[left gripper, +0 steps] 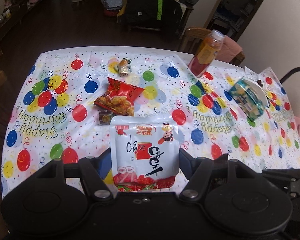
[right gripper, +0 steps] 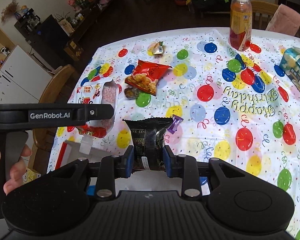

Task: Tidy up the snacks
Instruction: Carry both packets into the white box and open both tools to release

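Left claw pinches a white snack pouch by its lower end, both fingers pressed against the pouch's sides, so the pouch hangs lifted over the near edge of the desk, probably so it can be carried to a sorting spot. It is a flat, glossy white pouch with black brush lettering, a red square mark, a small cartoon figure and a red strawberry band at the gripped end; in the right wrist view a clear spout shows at that end. Taking this pouch as the landmark: just beyond it lie a small dark wrapped sweet and a red snack bag printed with fried pieces, and farther beyond sits a small pale wrapped candy, all loose on the balloon-print cloth. Far to the right of the pouch stand an orange drink bottle and a teal box. Right claw clamps a black foil packet between its blue pads, held upright just right of the pouch, a purple candy touching its top corner. A white open box with a red edge lies below the pouch, likely where snacks belong.
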Tool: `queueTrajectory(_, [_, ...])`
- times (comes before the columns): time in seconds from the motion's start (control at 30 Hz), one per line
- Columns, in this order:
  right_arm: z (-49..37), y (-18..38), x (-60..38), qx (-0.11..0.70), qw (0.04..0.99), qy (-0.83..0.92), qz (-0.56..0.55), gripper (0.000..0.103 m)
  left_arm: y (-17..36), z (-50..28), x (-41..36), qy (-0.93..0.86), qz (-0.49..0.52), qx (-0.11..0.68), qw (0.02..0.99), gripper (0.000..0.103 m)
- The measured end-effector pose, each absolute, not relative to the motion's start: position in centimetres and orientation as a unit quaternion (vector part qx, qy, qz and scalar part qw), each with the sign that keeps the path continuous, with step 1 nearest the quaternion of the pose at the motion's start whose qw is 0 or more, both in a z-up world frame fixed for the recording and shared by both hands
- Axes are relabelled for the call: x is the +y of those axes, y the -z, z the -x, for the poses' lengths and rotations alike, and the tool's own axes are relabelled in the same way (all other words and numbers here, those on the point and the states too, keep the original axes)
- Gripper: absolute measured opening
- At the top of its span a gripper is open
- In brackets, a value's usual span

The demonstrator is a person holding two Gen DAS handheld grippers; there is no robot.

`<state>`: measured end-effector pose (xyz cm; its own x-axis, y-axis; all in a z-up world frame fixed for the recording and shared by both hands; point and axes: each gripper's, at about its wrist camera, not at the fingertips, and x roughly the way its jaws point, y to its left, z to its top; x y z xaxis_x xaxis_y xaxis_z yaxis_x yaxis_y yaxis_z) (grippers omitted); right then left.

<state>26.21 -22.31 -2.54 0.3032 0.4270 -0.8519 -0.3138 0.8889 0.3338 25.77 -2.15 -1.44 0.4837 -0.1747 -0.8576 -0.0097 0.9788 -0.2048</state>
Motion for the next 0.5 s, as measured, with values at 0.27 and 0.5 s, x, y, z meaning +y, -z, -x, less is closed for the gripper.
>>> queueTrajectory(0.27, [-22.8, 1.0, -21.9, 0.533, 0.812, -0.233, -0.05, 0.03, 0.1, -21.7, -1.2, 0.062, 0.085, 0.496, 0.862, 0.066])
queueTrajectory(0.5, [-20.4, 1.0, -21.5, 0.538, 0.81, -0.232, -0.043, 0.03, 0.4, -18.7, 0.0, 0.071, 0.076, 0.503, 0.858, 0.066])
